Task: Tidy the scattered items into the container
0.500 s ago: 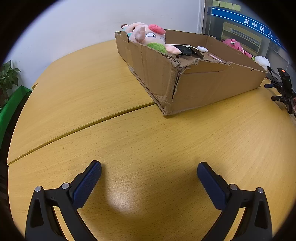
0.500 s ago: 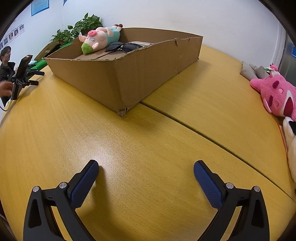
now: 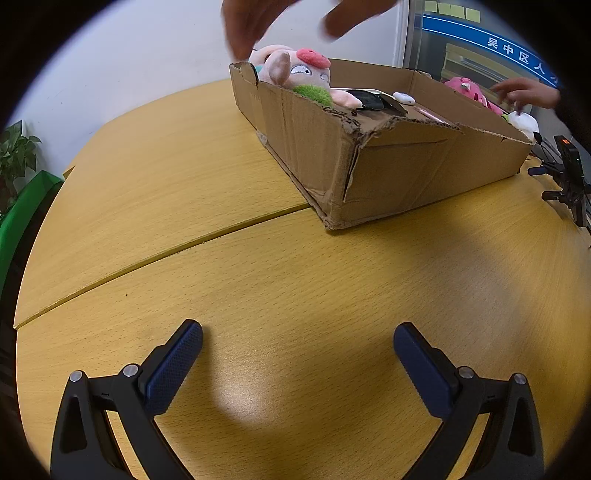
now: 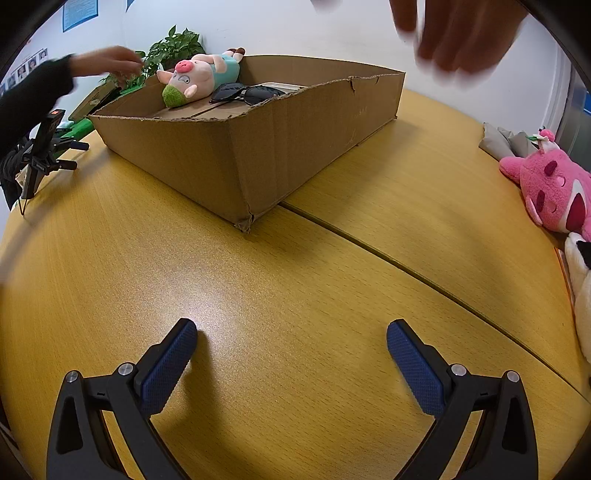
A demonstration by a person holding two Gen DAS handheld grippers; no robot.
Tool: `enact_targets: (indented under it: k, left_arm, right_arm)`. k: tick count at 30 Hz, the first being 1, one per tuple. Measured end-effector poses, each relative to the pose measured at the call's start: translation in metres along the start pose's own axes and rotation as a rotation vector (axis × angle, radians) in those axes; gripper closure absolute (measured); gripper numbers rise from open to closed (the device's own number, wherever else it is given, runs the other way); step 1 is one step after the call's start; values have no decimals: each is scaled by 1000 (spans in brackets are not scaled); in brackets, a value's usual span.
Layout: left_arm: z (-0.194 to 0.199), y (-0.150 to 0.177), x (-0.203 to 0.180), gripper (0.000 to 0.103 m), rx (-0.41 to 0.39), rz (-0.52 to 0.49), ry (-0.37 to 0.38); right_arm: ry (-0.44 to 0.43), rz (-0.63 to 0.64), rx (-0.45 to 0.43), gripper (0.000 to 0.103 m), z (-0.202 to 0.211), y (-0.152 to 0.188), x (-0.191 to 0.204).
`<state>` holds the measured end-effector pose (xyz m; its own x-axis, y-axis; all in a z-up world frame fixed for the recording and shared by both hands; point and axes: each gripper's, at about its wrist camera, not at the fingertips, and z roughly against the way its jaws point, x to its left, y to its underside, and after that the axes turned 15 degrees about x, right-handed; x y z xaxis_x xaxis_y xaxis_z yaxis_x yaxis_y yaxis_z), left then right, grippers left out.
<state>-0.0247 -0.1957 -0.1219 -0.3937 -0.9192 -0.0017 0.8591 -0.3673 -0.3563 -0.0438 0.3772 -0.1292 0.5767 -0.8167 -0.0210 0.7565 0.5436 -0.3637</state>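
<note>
A shallow cardboard box stands on the wooden table. Inside it lie a pink pig plush, black sunglasses and a small white case. My left gripper is open and empty, low over the bare table in front of the box. My right gripper is also open and empty over the table, short of the box corner. A blurred hand hovers above the box.
A pink strawberry-bear plush and a white plush lie at the table edge. A phone on a small tripod stands beside the box. A second hand reaches in. A potted plant stands behind.
Two blurred hands have come into view, one above the box and one near the tripod side. Both grippers and the box stay where they were.
</note>
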Motion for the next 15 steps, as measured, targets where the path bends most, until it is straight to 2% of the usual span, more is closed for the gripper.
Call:
enact_targets:
  k: [15]
  left_arm:
    - [-1, -1, 0, 0, 0, -2, -1]
  right_arm:
    - [10, -16, 6, 0, -3, -5, 3]
